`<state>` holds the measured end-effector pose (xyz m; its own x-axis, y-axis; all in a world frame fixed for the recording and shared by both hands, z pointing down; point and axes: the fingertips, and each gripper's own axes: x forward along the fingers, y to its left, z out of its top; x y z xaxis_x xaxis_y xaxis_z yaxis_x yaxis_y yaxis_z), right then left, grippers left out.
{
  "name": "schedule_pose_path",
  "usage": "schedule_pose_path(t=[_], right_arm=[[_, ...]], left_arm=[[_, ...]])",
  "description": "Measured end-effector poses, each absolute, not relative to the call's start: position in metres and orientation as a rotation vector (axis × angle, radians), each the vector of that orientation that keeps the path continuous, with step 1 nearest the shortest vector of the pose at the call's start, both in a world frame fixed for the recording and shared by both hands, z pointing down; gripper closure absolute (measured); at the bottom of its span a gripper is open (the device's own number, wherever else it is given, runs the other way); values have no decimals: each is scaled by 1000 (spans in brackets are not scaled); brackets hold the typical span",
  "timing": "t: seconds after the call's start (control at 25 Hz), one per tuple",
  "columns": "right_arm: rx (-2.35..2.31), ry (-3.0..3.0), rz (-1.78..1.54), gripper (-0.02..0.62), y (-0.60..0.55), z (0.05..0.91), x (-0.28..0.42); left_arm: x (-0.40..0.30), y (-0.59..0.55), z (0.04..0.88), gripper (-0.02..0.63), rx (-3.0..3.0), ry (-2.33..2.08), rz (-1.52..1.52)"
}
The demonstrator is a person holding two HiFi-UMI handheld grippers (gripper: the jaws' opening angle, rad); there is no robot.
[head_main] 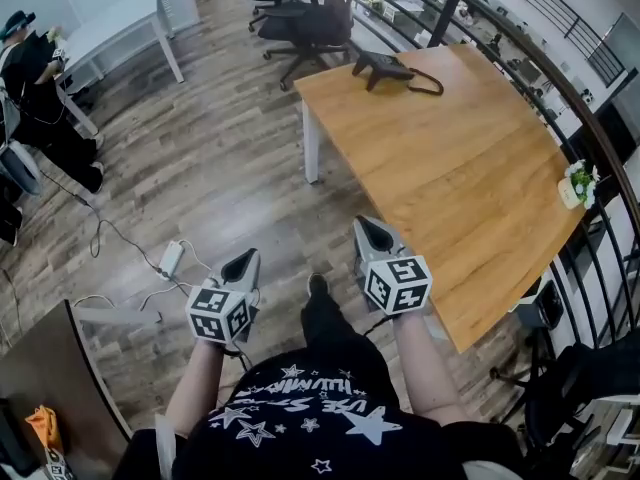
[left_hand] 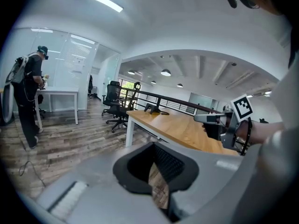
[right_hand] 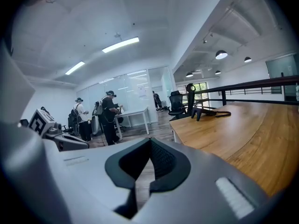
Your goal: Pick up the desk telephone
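Observation:
The black desk telephone (head_main: 385,68) with its looped cord sits at the far end of the wooden table (head_main: 450,178). It shows small in the left gripper view as the telephone (left_hand: 152,108) and in the right gripper view as the telephone (right_hand: 205,112). My left gripper (head_main: 243,261) hangs over the wood floor, left of the table, shut and empty (left_hand: 156,174). My right gripper (head_main: 368,230) is at the table's near corner, shut with nothing in it (right_hand: 148,167). Both are far from the telephone and point towards it.
Black office chairs (head_main: 300,18) stand beyond the table's far end. A white desk (head_main: 120,23) and a person (head_main: 40,88) are at the far left. A power strip with cables (head_main: 170,258) lies on the floor. A small plant (head_main: 578,183) stands by the railing (head_main: 560,78).

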<state>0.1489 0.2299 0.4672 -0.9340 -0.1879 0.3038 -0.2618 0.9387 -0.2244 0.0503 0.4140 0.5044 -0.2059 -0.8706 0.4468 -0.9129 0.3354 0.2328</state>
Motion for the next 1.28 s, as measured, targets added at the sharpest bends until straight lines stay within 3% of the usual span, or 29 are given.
schedule_pose_path(t=[0.84,1.28], right_arm=[[402,-2788,477,594,17,475,27],[481,-2795,577,595,-50,471,14]], left_arm=[[-64,219,509,603,1570,-2044,141],[-96,147,498,603,1646,-2000,179]])
